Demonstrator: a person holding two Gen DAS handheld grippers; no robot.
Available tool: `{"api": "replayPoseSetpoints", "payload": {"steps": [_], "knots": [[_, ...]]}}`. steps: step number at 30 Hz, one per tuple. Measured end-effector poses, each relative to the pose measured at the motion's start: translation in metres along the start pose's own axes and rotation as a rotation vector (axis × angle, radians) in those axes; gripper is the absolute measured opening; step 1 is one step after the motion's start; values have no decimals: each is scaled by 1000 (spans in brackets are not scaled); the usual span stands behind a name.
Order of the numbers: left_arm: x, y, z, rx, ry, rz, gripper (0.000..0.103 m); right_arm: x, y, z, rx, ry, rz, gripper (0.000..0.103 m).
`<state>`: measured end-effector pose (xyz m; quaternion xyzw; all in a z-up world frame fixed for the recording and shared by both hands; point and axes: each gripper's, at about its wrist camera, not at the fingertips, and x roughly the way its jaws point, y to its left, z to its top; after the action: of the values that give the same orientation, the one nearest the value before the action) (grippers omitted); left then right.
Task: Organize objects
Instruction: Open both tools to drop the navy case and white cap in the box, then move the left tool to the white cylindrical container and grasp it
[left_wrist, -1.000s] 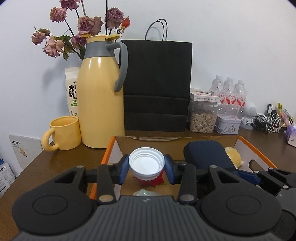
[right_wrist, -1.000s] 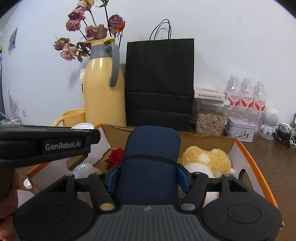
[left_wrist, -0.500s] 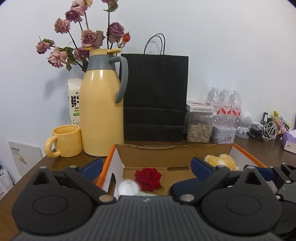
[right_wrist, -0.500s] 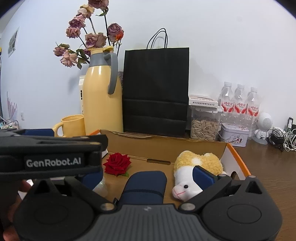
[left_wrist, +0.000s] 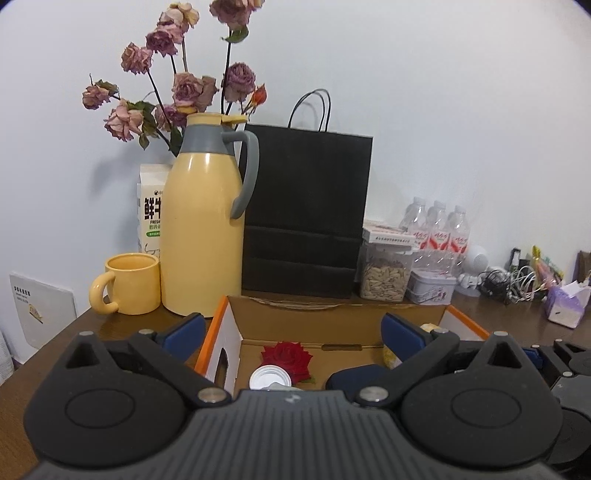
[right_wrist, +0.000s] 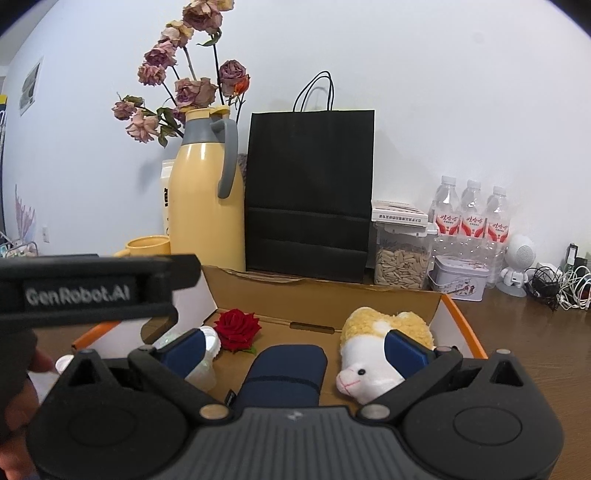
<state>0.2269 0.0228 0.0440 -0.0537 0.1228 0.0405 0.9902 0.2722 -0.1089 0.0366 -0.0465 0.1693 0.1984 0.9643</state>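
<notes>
I count 1 rose (right_wrist: 237, 329), 1 cup (right_wrist: 202, 363), 1 pouch (right_wrist: 286, 376) and 1 plush (right_wrist: 376, 354) in the box (right_wrist: 325, 301) on the brown tabletop (right_wrist: 532, 332) by a white wall; both hand-held grippers, left (left_wrist: 291, 332) and right (right_wrist: 293, 350), gape empty

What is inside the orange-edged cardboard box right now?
Inside the cardboard box: a red rose, a white plastic cup, a navy fabric pouch and a yellow-and-white plush toy. The grippers' bodies hide the box's near end.

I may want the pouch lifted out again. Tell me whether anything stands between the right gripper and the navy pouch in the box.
Nothing visible does. The right gripper is open, and the navy pouch lies straight ahead between its fingers. The plush sits just right of it, the cup left, both beside the path.
</notes>
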Motion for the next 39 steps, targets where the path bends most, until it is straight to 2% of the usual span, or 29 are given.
{"api": "replayPoseSetpoints", "payload": {"steps": [8,18,26,39], "knots": [[-29,7,-7,1,-52,-17,103,-27,-6,-8,-27,-30,-3,103],[-62,12,-25,70,-45,4,103,-60,-24,-27,-30,-24,-35,103],[-77,20,-32,92,21,25,103,-88,-42,-46,-48,28,-74,103],[-113,28,-46,108,123,45,103,-132,-56,-74,5,89,-90,103]]}}
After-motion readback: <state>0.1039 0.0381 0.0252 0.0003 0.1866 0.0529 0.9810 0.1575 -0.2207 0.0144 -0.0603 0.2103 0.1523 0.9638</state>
